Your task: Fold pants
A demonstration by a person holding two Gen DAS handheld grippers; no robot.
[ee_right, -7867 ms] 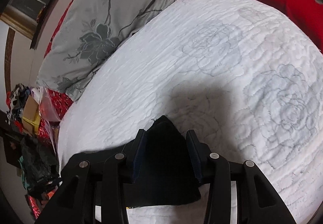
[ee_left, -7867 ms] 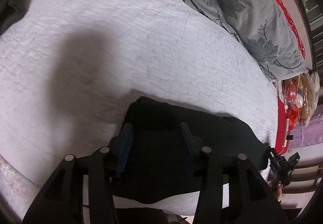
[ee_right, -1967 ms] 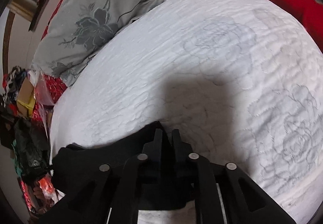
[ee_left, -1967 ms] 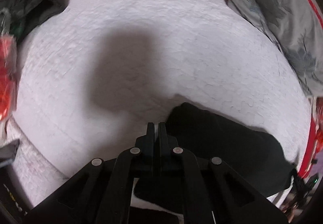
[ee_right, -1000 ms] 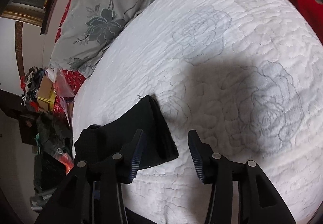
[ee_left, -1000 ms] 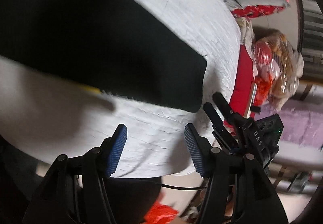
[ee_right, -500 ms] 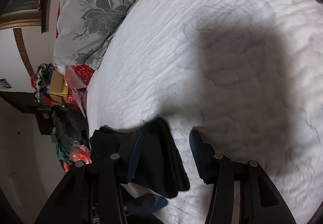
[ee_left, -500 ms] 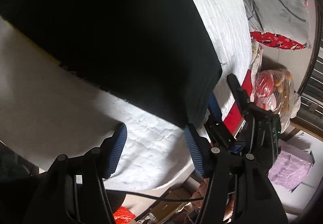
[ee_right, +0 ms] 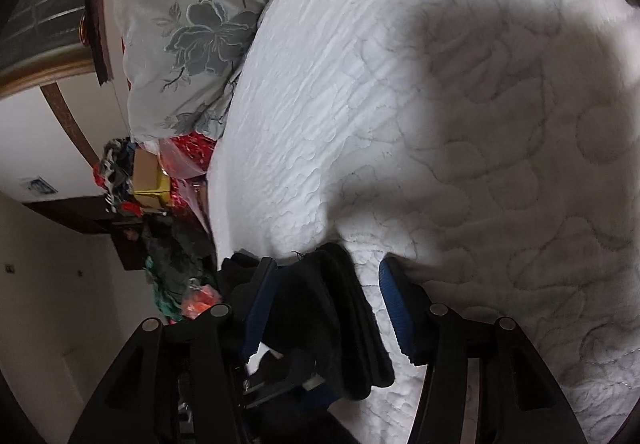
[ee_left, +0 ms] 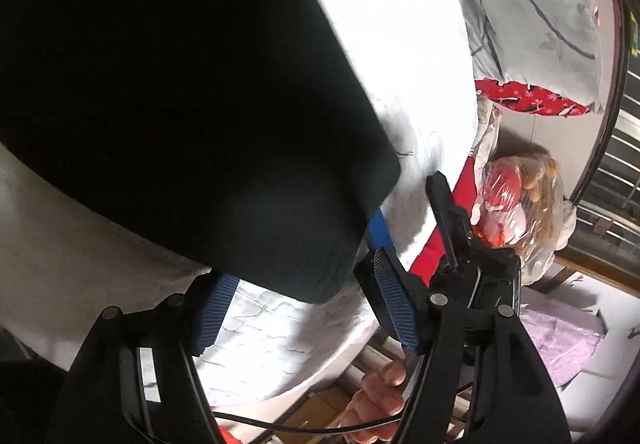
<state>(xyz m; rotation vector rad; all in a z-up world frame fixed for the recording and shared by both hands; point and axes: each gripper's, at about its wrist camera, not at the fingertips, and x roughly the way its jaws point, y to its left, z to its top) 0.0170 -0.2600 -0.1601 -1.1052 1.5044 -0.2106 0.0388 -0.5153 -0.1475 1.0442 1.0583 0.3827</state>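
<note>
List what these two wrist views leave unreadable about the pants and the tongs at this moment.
- Black pants, left wrist view: cut off by the top and left edges; too dark to count folds.
- Right tongs: pants between the pads; contact unclear.
- Hand, left wrist view: mostly hidden behind the left tongs.

Two black hand-held grippers with blue pads

The left gripper (ee_left: 304,308) and right gripper (ee_right: 324,308) share black linkage arms, silver pivot screws and ribbed blue pads (ee_left: 394,304); a thin black cable (ee_left: 280,426) trails below the left gripper.
</note>
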